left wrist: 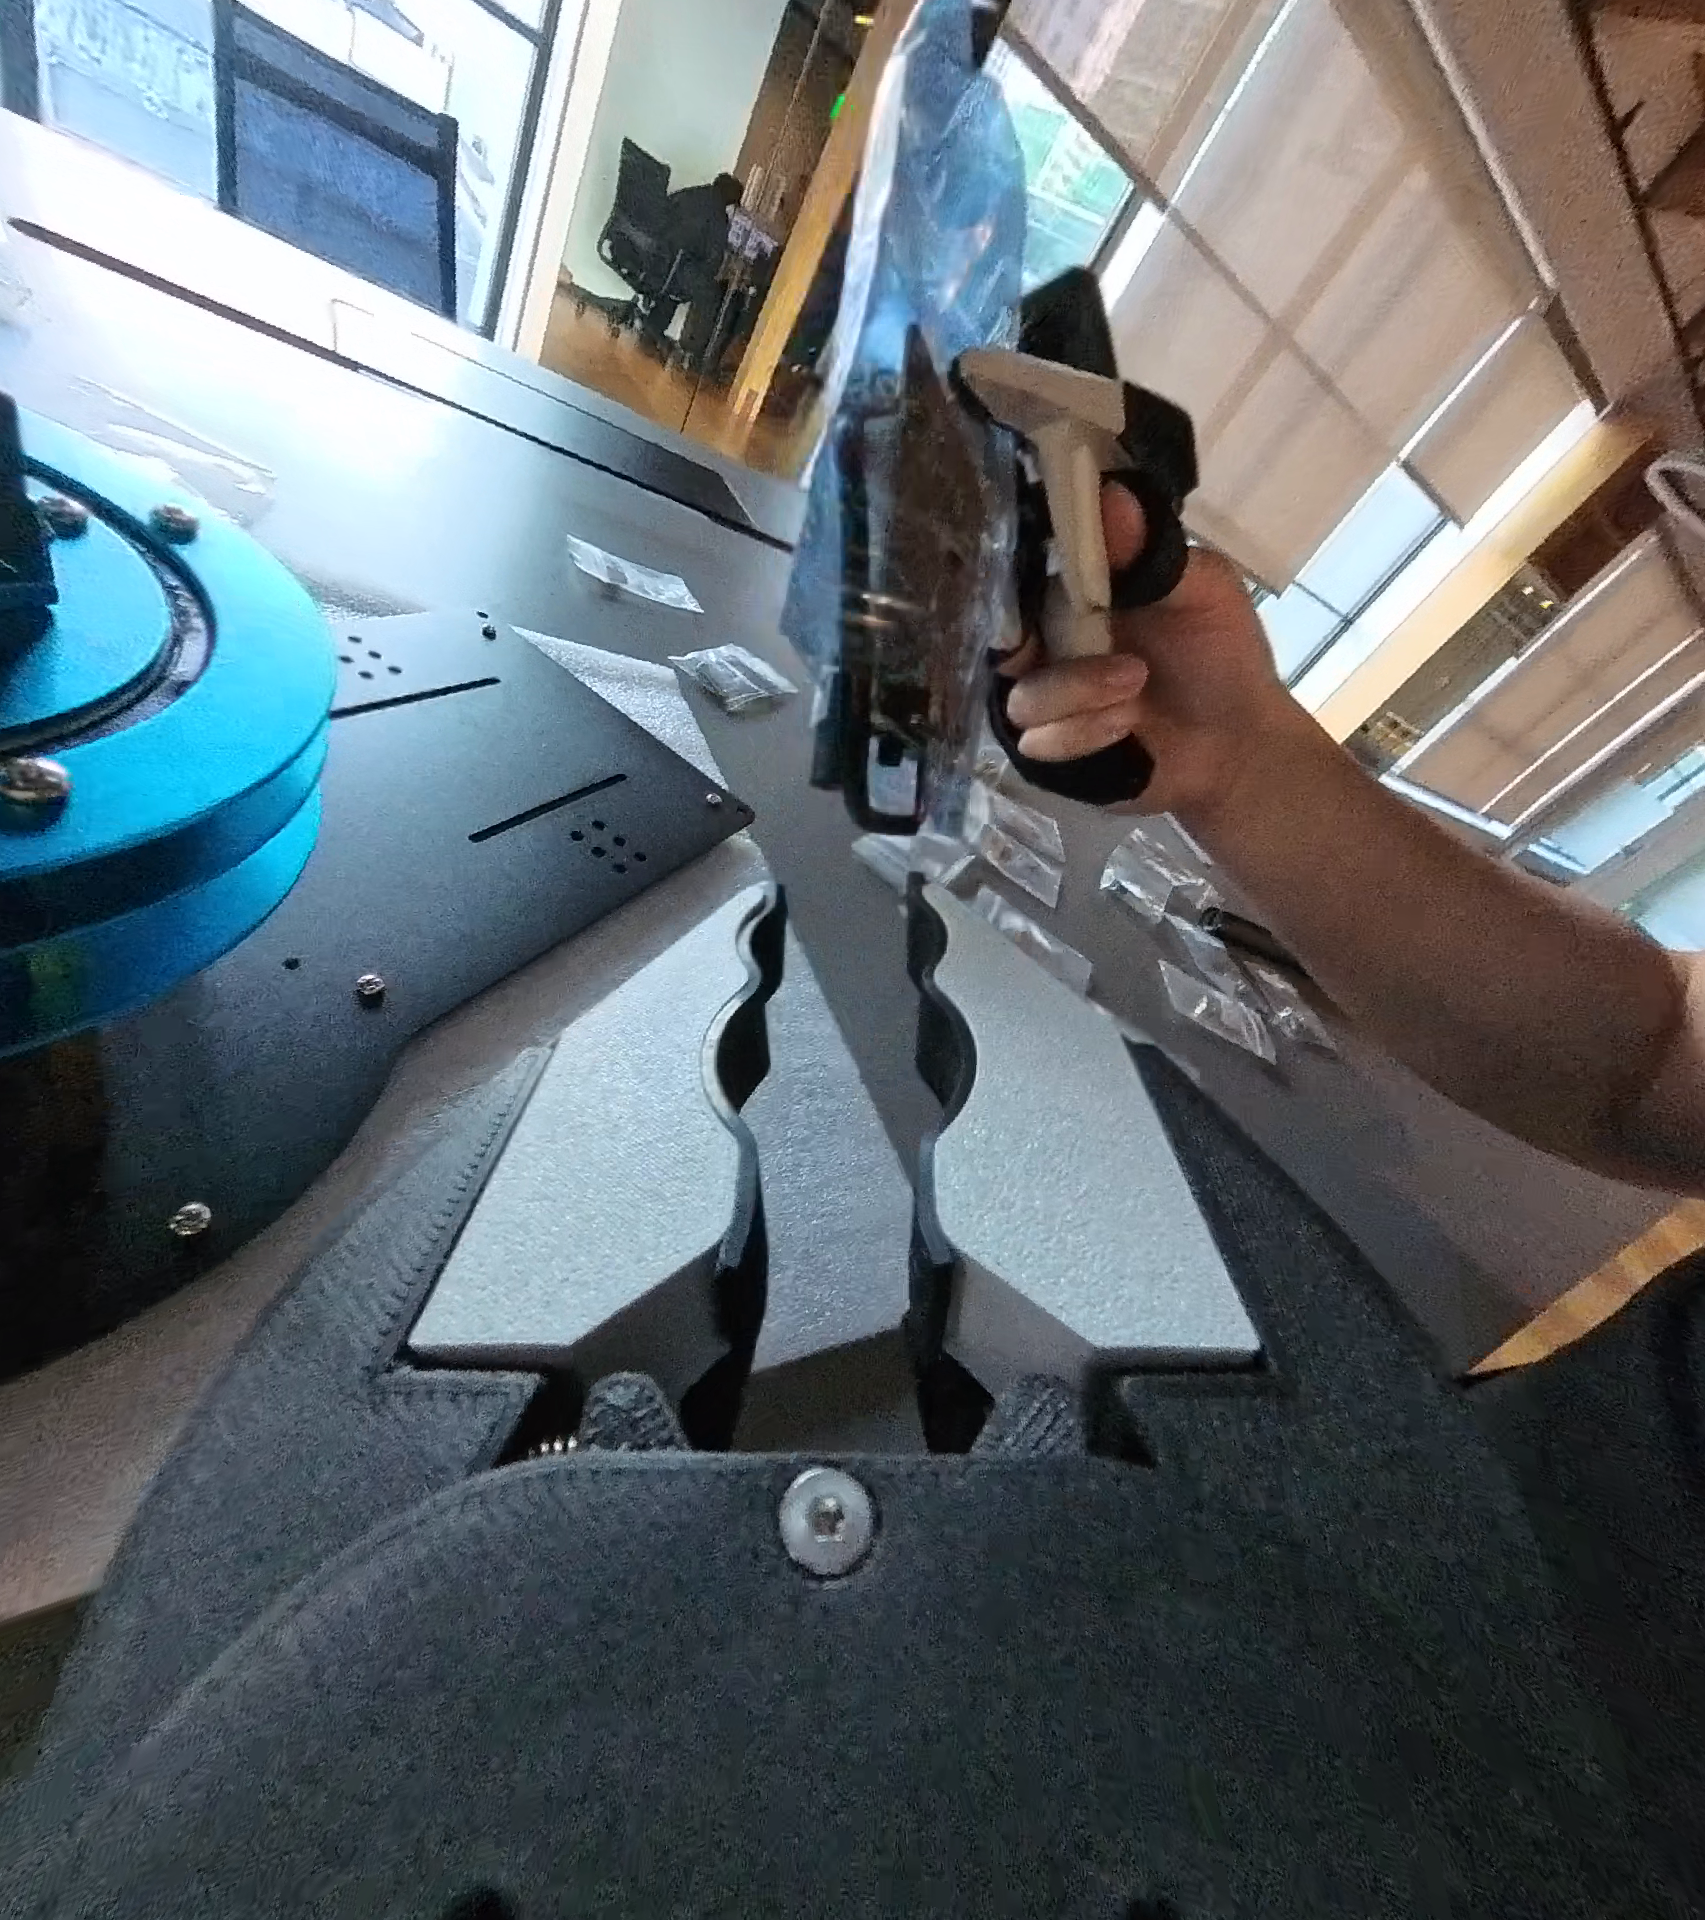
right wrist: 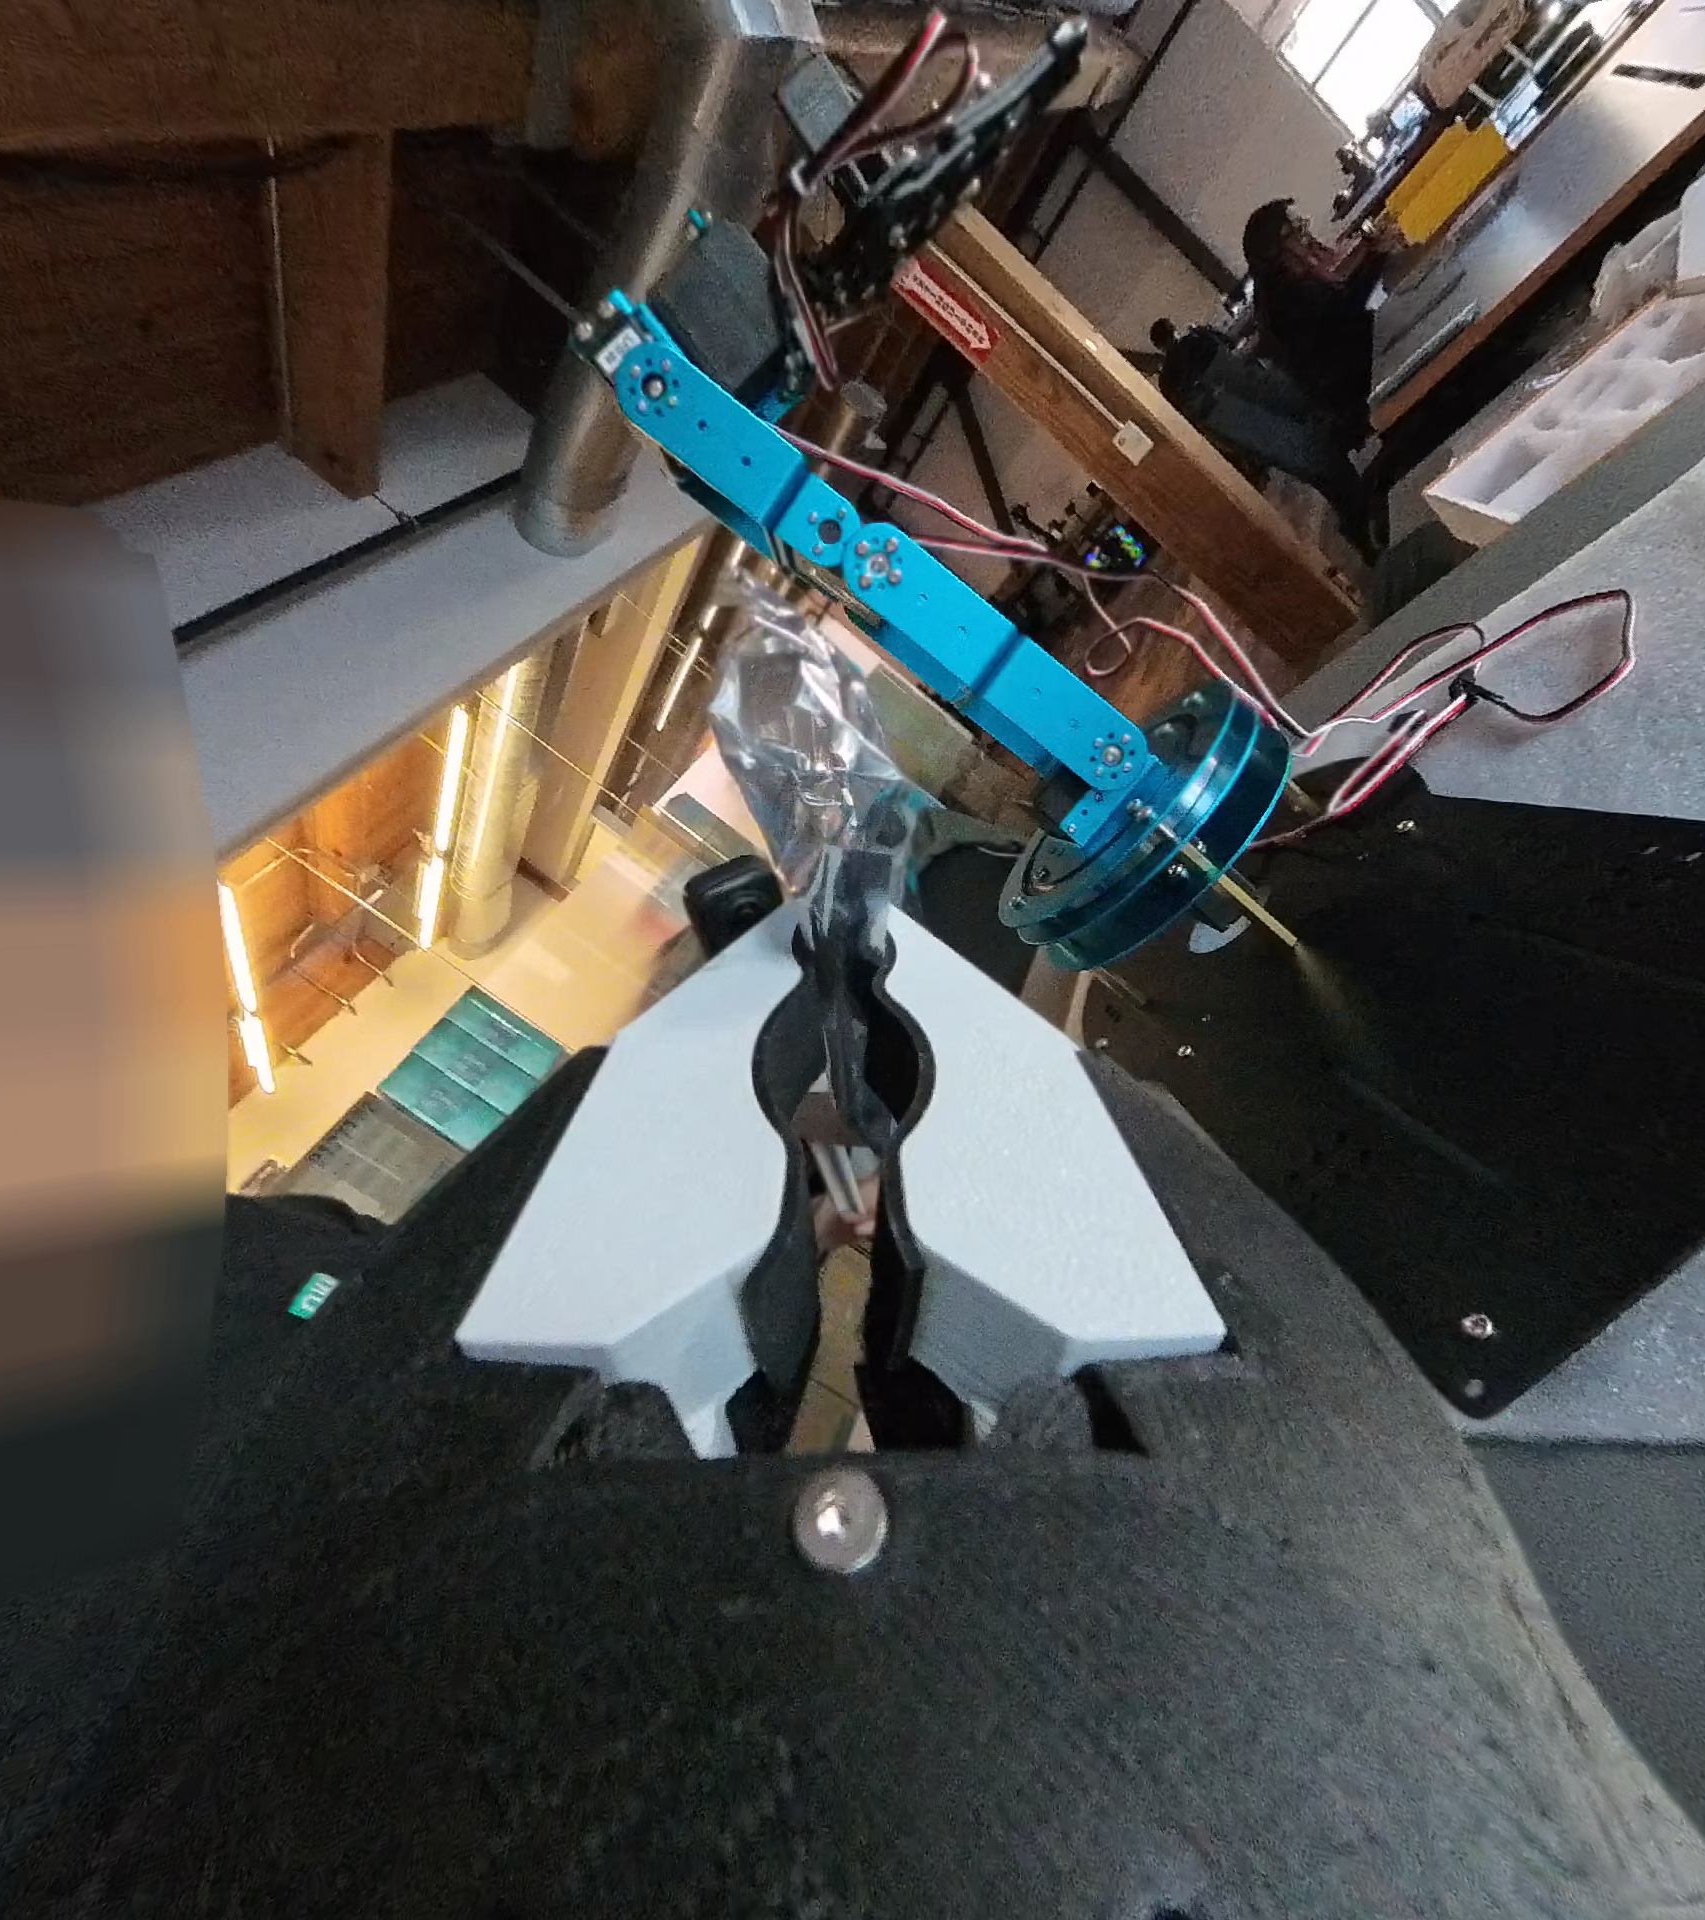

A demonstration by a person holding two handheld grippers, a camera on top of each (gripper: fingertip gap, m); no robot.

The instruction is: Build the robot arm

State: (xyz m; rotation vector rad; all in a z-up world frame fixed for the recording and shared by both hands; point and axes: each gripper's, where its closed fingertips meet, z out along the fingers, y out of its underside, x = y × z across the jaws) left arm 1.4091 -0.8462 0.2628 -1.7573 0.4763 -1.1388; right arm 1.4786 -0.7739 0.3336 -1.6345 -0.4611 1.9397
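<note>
My left gripper (left wrist: 846, 904) is open and empty, low over the grey tabletop, beside the black metal base plate (left wrist: 536, 748) of a small blue robot arm. The arm's round blue base (left wrist: 131, 707) is close on the left. My right gripper (right wrist: 843, 935) is shut on a crinkled clear plastic bag (right wrist: 796, 748) that stands up past its fingertips in the air. In the left wrist view a hand (left wrist: 1139, 686) holds the right gripper (left wrist: 915, 374) up, with the bag (left wrist: 941, 156) rising above it. The blue robot arm (right wrist: 889, 592) stretches beyond the bag.
Several small clear bags of parts (left wrist: 1191, 935) lie on the tabletop (left wrist: 619, 499) to the right. Red, white and black wires (right wrist: 1513, 675) loop from the arm's base (right wrist: 1170, 831) over white foam (right wrist: 1658, 644). A person sits at a far desk (right wrist: 1295, 312). Tip to tip, the grippers are about 12 cm apart.
</note>
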